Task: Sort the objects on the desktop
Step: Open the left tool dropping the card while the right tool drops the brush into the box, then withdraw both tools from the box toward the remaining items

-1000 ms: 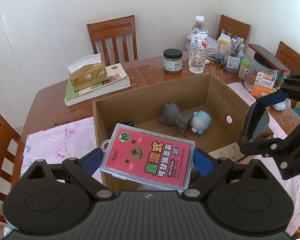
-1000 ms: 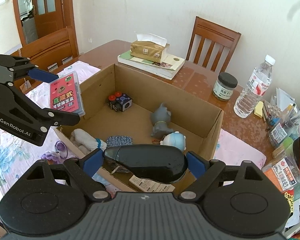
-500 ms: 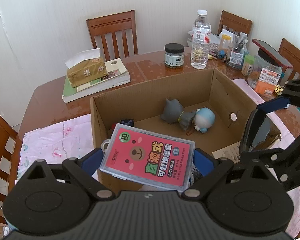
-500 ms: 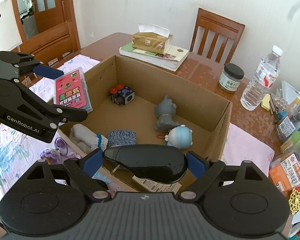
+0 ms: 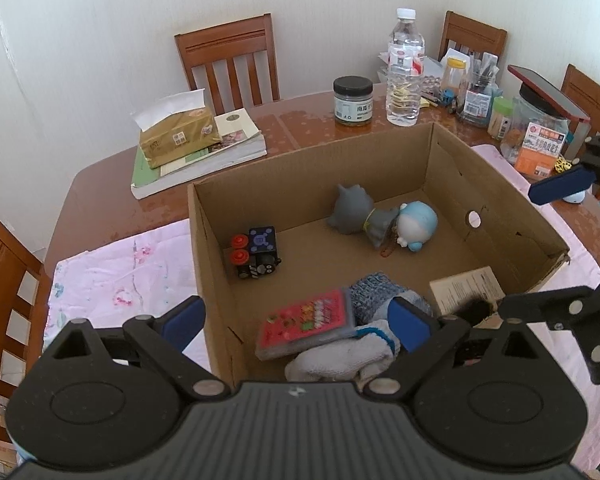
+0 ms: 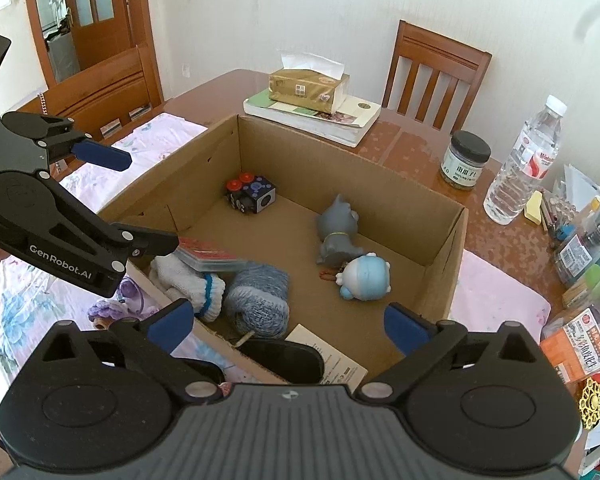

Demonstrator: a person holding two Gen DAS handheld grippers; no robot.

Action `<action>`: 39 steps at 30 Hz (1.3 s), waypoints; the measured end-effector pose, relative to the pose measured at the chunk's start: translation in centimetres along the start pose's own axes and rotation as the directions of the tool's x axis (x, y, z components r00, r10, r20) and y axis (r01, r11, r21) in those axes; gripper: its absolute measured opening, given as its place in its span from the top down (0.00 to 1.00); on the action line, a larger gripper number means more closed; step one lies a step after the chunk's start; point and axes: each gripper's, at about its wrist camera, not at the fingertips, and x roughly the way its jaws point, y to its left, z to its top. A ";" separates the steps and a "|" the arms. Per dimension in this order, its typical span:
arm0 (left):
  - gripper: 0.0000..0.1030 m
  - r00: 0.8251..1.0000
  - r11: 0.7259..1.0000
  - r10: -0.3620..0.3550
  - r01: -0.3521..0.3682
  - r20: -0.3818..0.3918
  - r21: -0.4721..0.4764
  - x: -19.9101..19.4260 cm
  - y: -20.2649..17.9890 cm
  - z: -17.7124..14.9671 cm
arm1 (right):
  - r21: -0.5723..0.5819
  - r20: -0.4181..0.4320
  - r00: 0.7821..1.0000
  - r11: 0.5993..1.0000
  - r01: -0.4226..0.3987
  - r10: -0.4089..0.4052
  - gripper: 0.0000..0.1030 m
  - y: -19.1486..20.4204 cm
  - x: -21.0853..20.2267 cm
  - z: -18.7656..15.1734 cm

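An open cardboard box holds a grey cat toy, a blue round toy, a black cube with red buttons, a blue-grey yarn ball and a white sock. The red refill case lies on the sock, also in the right wrist view. The black mouse rests on a paper at the box's near wall. My left gripper and right gripper are open and empty above the box.
A tissue box on books, a dark-lidded jar, a water bottle and cluttered stationery stand behind the box. A pink floral cloth lies under it. Wooden chairs surround the table.
Both grippers opened. The red case dropped from the left gripper onto the sock, and the black mouse dropped from the right gripper into the box.
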 end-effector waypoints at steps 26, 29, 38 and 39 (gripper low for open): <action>0.04 1.000 1.000 0.004 -0.004 0.012 -0.015 -4.7 0.4 -3.1 | 0.063 0.027 0.999 0.997 0.034 -0.036 0.00 0.5 -3.0 -2.8; 0.04 1.000 0.998 0.027 -0.026 0.016 -0.053 -5.3 0.9 -3.9 | 0.075 0.028 0.998 0.996 0.045 -0.047 0.00 0.6 -3.5 -3.4; 0.04 0.997 0.990 0.064 -0.067 -0.034 -0.122 -5.0 1.6 -6.8 | 0.123 0.024 0.997 0.990 0.068 -0.071 0.00 0.8 -5.2 -5.9; 0.04 0.996 0.989 0.083 -0.087 -0.037 -0.124 -4.9 1.6 -7.2 | 0.130 0.021 0.997 0.989 0.070 -0.074 0.00 0.8 -5.3 -6.2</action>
